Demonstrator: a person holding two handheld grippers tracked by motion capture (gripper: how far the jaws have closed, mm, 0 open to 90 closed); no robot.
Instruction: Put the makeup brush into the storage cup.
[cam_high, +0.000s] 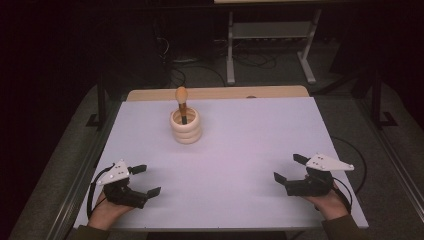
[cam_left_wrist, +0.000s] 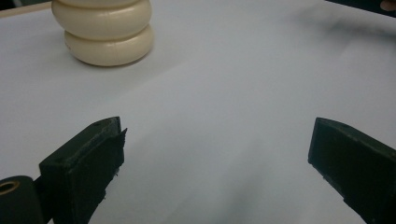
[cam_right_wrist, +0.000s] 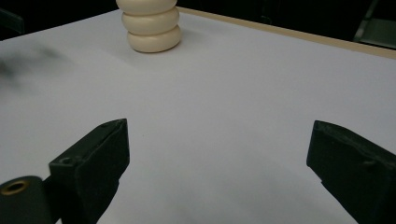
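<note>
White table (cam_high: 240, 150): ringed holder (cam_high: 186, 127) at 12 o'clock, stick (cam_high: 182, 104) base hidden inside; left gripper (cam_high: 149, 181), right gripper (cam_high: 287, 167) jaws apart

Two black grippers are seen at the near edge of the high view: the left gripper (cam_high: 143, 180) at about 7 o'clock and the right gripper (cam_high: 289, 167) at about 5 o'clock. Each body is built of matt black blocks and is topped by a pale grey three-cornered plate (cam_high: 329, 163) marked with small dark dots. A black cable (cam_high: 358, 165) is looped from the right gripper, and another (cam_high: 92, 196) from the left. In the gripper views, thick square-ended black jaws are shown, with a brass-coloured ring (cam_left_wrist: 8, 187) set at 8 o'clock. Olive-brown sleeve cuffs (cam_high: 345, 229) are worn at the wrists.
</note>
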